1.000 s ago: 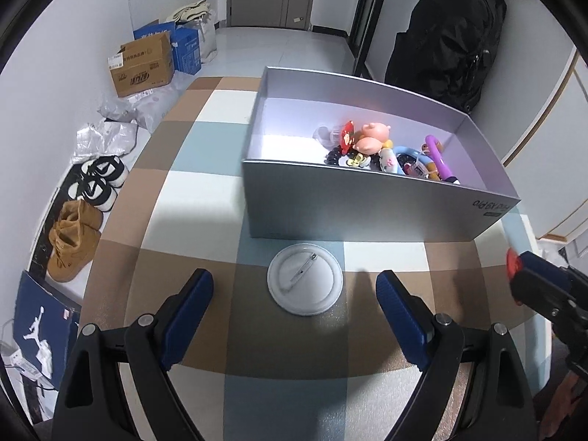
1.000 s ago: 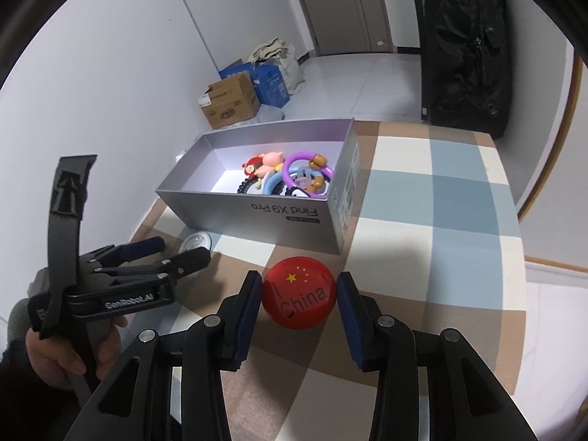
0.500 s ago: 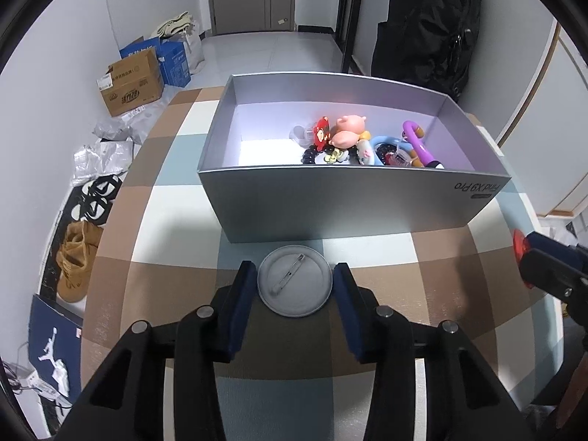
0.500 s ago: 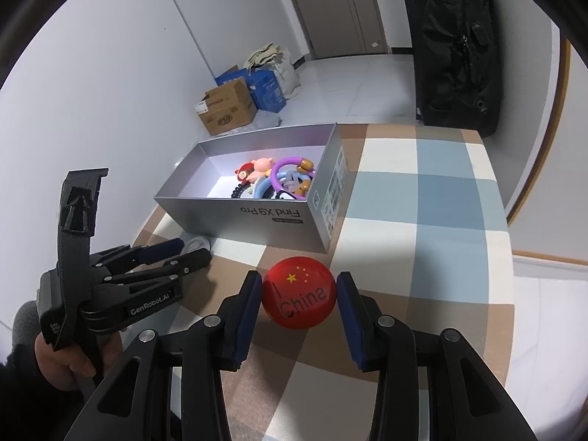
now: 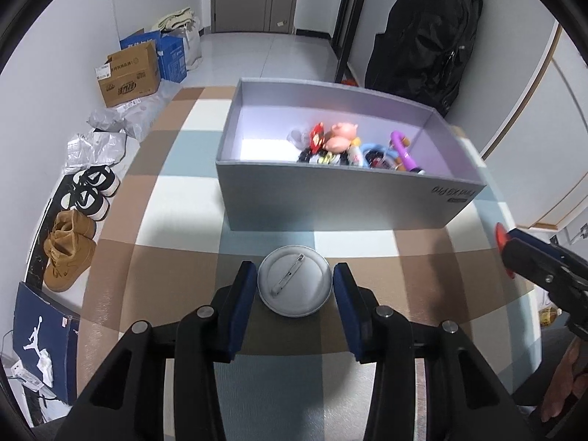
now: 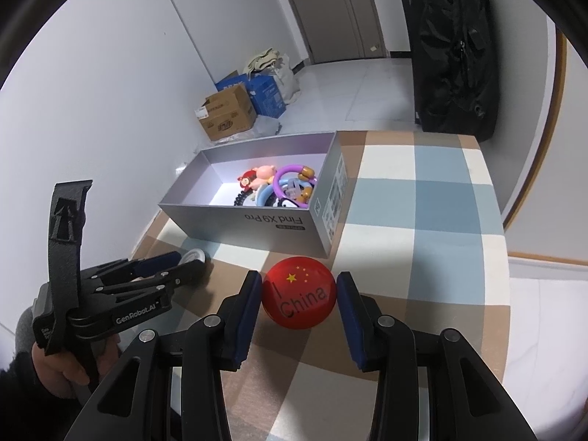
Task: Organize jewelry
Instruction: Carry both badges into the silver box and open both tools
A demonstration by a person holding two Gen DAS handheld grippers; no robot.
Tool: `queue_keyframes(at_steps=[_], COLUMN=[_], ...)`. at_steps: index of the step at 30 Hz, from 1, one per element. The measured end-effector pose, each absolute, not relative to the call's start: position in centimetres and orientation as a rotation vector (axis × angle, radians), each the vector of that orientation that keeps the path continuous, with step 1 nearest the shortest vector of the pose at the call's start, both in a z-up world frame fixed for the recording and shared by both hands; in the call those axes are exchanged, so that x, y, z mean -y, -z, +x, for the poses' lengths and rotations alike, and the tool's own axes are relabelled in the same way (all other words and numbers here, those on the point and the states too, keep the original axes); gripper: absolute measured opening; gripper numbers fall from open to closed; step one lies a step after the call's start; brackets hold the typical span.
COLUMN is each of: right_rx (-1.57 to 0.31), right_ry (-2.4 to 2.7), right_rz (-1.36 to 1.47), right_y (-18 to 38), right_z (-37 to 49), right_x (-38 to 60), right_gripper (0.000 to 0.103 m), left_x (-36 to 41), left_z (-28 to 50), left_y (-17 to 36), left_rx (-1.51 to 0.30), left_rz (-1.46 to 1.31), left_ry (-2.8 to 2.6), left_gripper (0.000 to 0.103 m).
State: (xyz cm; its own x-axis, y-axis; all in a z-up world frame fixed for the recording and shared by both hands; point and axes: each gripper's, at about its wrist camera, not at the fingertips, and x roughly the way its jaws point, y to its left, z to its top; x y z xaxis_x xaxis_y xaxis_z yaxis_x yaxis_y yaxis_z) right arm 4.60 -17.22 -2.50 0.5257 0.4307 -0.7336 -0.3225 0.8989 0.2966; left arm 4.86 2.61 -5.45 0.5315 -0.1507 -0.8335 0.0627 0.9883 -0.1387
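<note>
Since a second ago, our left gripper [image 5: 294, 294] has closed from wide apart to a snug bracket around the round white pin badge lying back-up with its metal clasp showing [image 5: 293, 280], and both tools have lifted a little relative to the checked brown, blue and cream tablecloth [image 5: 176, 220].

Going left to right: the left tool's blue pads sit against either side of the white badge, which looks clamped, though we cannot tell if it has fully cleared the cloth. It lies near the front edge of the table, just in front of the grey open cardboard box [image 5: 330, 198]. That box stands toward the middle of the table and already holds a heap of colourful trinkets [image 5: 352, 147] at its right end. Further right, our right gripper [image 6: 299, 301] is pinched on the glossy red round badge printed with yellow stars and "China" [image 6: 298, 298], carried slightly above the cloth near the box's front right corner.

We judge the pick-up finished for both badges, and the transfer in hand. Next we need to raise each tool over the box's front wall, then spread the fingers above the bare floor at its left end.

Both tools point forward toward the box, tilted gently downward; the left hand [image 6: 55, 364] grips its handle from below.
</note>
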Motion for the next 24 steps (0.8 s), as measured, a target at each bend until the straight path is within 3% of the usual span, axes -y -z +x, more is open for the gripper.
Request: queue_keyframes(at_steps=[9,24], right_rx=[-0.856,-0.834], right_ry=[-0.500,-0.543], right_rz=[0.186,0.215], right_y=[0.1,-1.5], right_z=[4.5,5.4], right_x=[16.7,16.6], right_gripper=[0.041,0.041], left_x=[-1.6,-2.7], left_z=[2.9,3.9], left_y=[1.0,-1.7], left_rx=[-0.885,-0.827], left_rz=[-0.087,-0.158], left_ry=[0.161,0.160], left_gripper=[0.037,0.037])
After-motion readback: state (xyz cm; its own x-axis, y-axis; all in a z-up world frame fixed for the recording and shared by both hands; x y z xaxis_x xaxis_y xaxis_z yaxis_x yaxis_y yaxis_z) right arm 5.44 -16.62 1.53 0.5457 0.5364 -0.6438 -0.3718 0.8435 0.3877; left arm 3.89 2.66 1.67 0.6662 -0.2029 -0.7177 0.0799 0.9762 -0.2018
